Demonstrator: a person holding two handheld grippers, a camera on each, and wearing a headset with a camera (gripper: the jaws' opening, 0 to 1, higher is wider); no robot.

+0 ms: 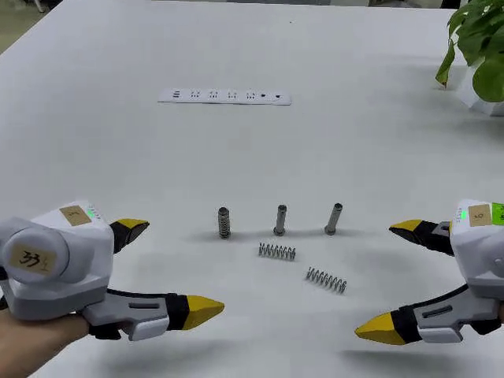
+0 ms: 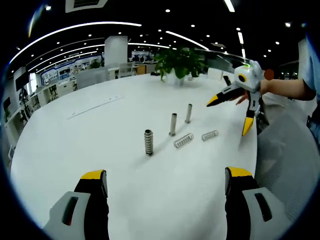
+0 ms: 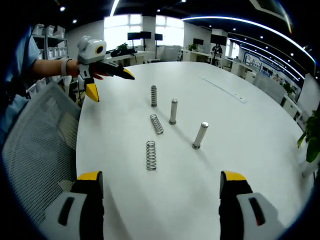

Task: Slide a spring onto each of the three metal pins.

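The left hand-held gripper (image 1: 169, 268) and the right hand-held gripper (image 1: 391, 277) are held wide open and empty above the tabletop (image 1: 118, 157). Between them, a loose spring (image 1: 277, 251) and a second spring (image 1: 326, 279) are laid just before the middle pin (image 1: 280, 220) and right pin (image 1: 334, 218). The left pin (image 1: 224, 223) is already sleeved by a spring.

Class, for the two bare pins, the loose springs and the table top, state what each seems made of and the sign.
Bare pins: likely steel, smooth grey with a sheen. Loose springs: thin coiled metal wire, grey, glinting. Table top: smooth plain white, perhaps laminate or painted board; unclear.
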